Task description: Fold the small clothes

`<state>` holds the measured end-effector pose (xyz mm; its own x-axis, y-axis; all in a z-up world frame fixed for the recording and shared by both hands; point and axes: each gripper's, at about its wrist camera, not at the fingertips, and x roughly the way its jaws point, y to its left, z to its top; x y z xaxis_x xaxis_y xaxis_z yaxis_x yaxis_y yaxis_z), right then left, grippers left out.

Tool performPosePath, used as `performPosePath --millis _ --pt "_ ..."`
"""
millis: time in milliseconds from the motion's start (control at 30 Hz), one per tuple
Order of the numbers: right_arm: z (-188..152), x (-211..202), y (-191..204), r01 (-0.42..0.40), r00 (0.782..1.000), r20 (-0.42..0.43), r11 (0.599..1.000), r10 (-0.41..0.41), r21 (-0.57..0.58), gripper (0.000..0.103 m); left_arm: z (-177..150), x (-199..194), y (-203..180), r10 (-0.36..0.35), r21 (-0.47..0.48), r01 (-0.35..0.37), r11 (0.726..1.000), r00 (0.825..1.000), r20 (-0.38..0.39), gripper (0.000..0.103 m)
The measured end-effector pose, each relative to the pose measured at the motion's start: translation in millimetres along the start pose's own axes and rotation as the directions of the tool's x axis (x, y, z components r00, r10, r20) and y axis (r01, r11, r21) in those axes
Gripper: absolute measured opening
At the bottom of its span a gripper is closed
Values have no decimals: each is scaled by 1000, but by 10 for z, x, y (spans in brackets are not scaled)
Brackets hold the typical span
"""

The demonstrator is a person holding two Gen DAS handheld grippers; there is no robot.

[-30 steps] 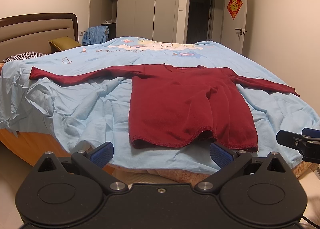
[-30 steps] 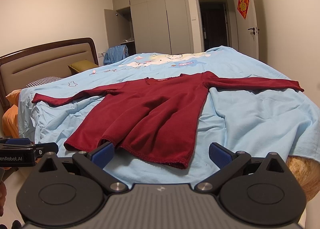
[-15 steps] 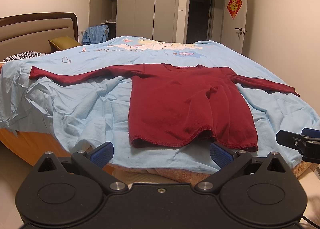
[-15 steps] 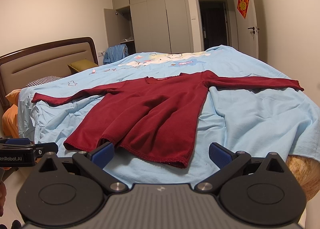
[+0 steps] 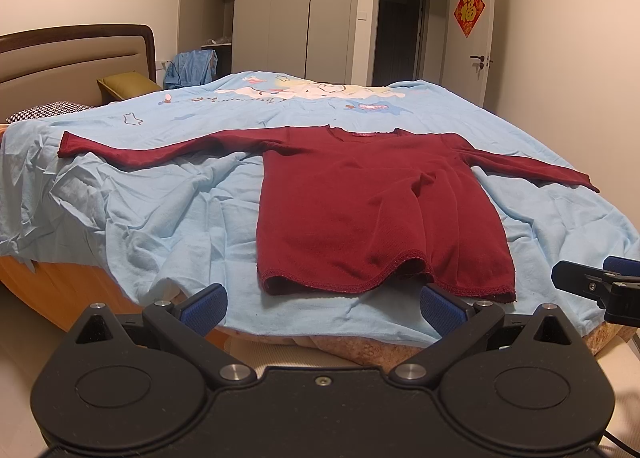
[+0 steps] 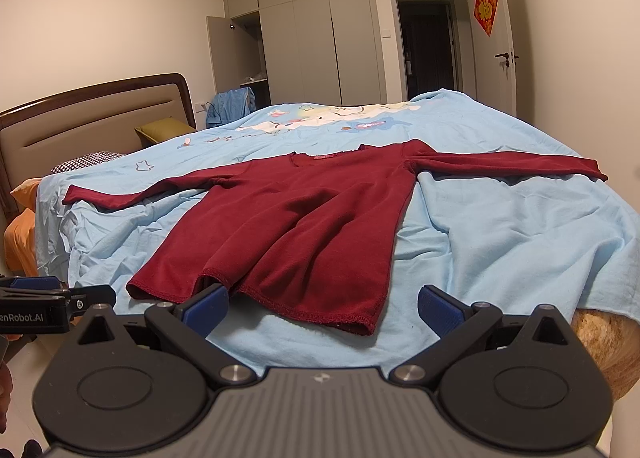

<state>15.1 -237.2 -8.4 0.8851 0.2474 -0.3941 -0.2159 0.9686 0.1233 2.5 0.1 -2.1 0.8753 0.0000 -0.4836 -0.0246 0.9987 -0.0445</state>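
Note:
A dark red long-sleeved shirt (image 5: 380, 210) (image 6: 296, 226) lies flat on the light blue bed sheet (image 5: 160, 218), both sleeves spread out sideways and the hem toward me. My left gripper (image 5: 322, 304) hangs open just short of the hem, near its left half, holding nothing. My right gripper (image 6: 322, 304) is open too, close in front of the hem's right half, empty. Each gripper shows at the edge of the other's view: the right one (image 5: 596, 284) and the left one (image 6: 56, 306).
A padded headboard (image 6: 92, 126) and pillows (image 5: 128, 84) stand at the left. Grey wardrobes (image 5: 280, 6), one door ajar, and an open doorway (image 5: 400, 38) line the far wall. The bed's near edge (image 5: 320, 342) drops to a pale floor.

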Motion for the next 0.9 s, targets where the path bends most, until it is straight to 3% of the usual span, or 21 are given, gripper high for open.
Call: performPosePath --millis 900 --pt "14 -38 3 16 1000 2 1000 -16 10 103 -31 60 -18 -5 8 6 1000 1000 -16 102"
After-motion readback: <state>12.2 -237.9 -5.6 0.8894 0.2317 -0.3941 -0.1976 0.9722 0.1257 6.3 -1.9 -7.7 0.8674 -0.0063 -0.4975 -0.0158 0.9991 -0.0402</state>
